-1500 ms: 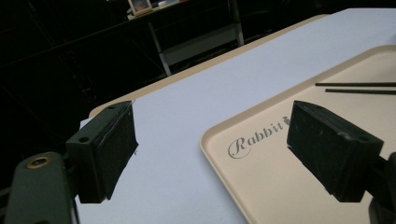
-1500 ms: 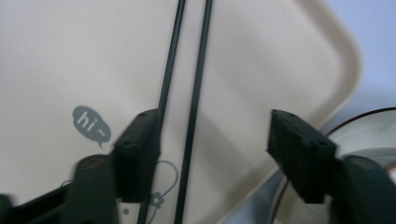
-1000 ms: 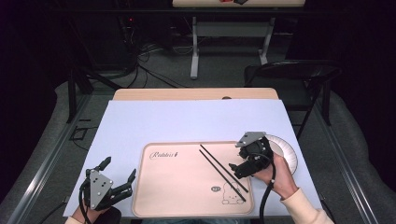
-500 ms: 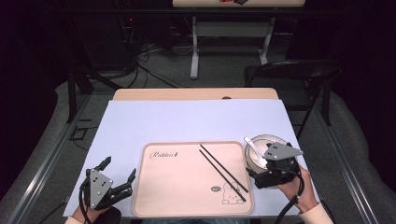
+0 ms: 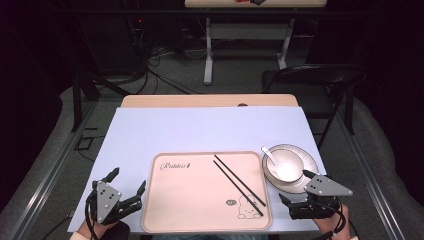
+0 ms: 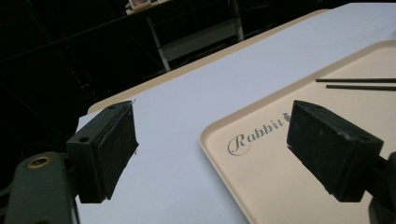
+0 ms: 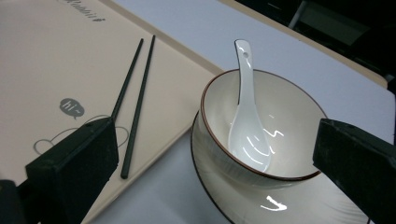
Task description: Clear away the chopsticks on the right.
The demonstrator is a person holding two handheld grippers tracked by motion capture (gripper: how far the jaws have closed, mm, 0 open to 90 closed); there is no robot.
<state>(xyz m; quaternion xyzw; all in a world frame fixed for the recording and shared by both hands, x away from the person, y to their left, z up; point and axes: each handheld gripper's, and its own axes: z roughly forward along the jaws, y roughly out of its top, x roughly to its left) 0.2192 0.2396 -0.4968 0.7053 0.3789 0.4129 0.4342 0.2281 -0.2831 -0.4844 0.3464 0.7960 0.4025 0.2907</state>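
Done: two black chopsticks lie on the beige plastic tray
Left to do: white ceramic bowl with white spoon – sits right of tray, on its saucer
Right gripper: jaws wide, empty – near the bowl
Left gripper: wide open, empty

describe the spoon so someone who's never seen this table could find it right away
Start at the beige tray on the pale blue table cover, then look just off its right edge to the plate carrying a bowl. The spoon stands inside that bowl, handle leaning on the rim. It is glossy white and short, unlike the thin black chopsticks lying on the tray.
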